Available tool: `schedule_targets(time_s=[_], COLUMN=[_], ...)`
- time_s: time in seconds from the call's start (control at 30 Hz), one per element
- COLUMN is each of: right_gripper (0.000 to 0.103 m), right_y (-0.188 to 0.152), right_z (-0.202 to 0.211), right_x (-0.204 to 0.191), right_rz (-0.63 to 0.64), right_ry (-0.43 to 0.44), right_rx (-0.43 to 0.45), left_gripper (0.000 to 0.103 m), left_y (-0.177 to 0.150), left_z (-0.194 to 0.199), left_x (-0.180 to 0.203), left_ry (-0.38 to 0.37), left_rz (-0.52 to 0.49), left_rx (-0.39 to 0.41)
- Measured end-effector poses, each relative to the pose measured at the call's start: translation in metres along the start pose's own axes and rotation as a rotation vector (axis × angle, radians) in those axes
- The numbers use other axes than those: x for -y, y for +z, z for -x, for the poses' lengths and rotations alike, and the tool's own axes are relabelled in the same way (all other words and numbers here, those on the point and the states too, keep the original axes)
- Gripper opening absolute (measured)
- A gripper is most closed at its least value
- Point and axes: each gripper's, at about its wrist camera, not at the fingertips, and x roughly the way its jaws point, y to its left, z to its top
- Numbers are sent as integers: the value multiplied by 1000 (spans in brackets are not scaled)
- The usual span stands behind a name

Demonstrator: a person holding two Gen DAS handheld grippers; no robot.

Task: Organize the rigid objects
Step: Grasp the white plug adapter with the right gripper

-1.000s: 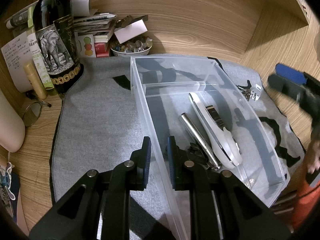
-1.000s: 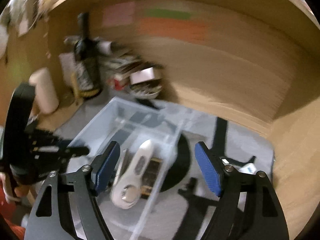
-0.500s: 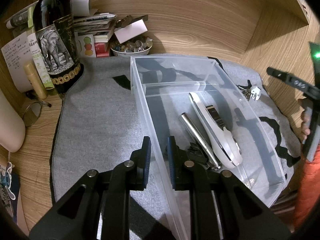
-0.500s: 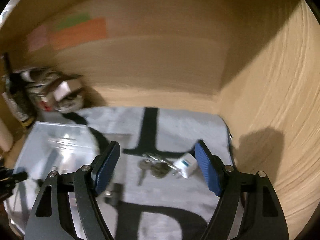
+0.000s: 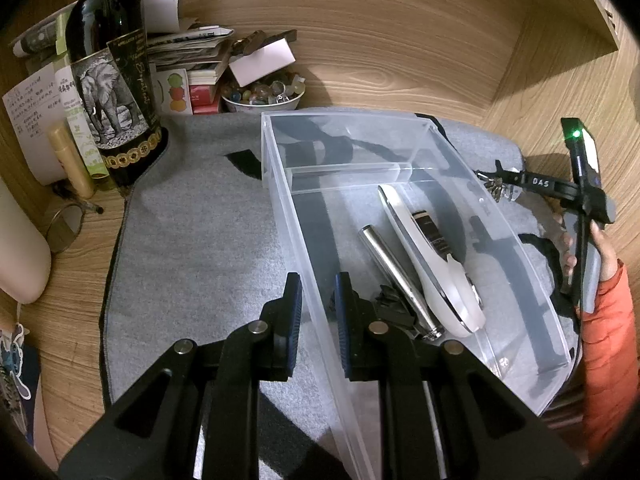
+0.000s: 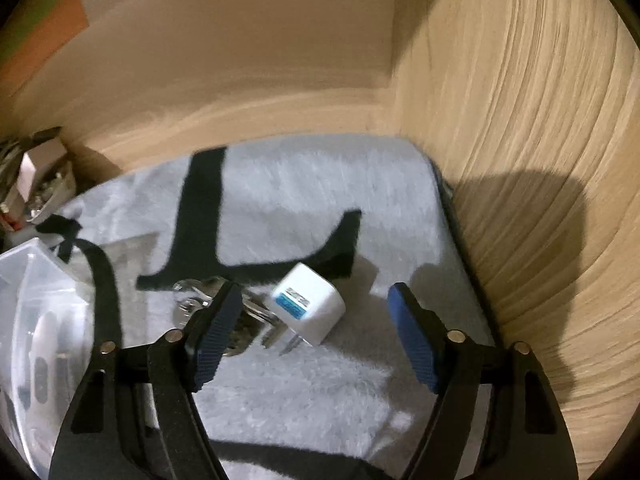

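Right tool (image 6: 316, 336) over the grey mat (image 6: 320, 408), jaws apart and closing, pads touching nothing yet. White charger (image 6: 310, 306) lies on the mat between them, nearer the left pad, prongs toward camera, body tilted slantwise across the gap. Keys (image 6: 200, 300) just left, partly behind that pad. Left tool (image 5: 316, 312) clamped on the near wall of the bin (image 5: 504, 224), well off, so the right one is nearer.

The left gripper (image 5: 318, 312), black with blue-padded fingers (image 5: 295, 312), points steeply down, its jaws clamped. At three o'clock in its view, a hand (image 5: 592, 248) in an orange sleeve holds the right gripper (image 6: 316, 336), whose jaws are closing.
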Motion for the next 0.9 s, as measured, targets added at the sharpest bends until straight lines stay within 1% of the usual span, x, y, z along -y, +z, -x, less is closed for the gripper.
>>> schedule_targets(time_s=[0.03,0.1,0.17,0.27,0.33,0.43,0.63,0.9], right_gripper=[61,44,44,44,43,43,43,44], right_y=[-1,-3,-4,-6,-8,-8,-5,-6], right_z=[-3,-8,-8,-5,-1,11,42,84], right_x=[1,5,6,3,2,-3,-20,-52], right_rz=[-4,-19,-31,-13,-9,9,63,159], right_ry=[6,34,55,25,29,18,48,127], right_rx=[-12,-37,-32,-13,-5,30,95,179], left_gripper=[15,15,15,15,15,15,15,15], left_y=[0,-1,-1,-1,-1,-2,-1,-1], left_z=[0,0,0,0,0,-1,-1,-1], left_x=[0,1,1,2,2,2,3,3], left_ry=[2,6,7,6,6,7,6,4], left_rz=[-2,-8,-8,-7,-6,-7,-5,1], left_rx=[0,1,2,1,1,1,1,-1])
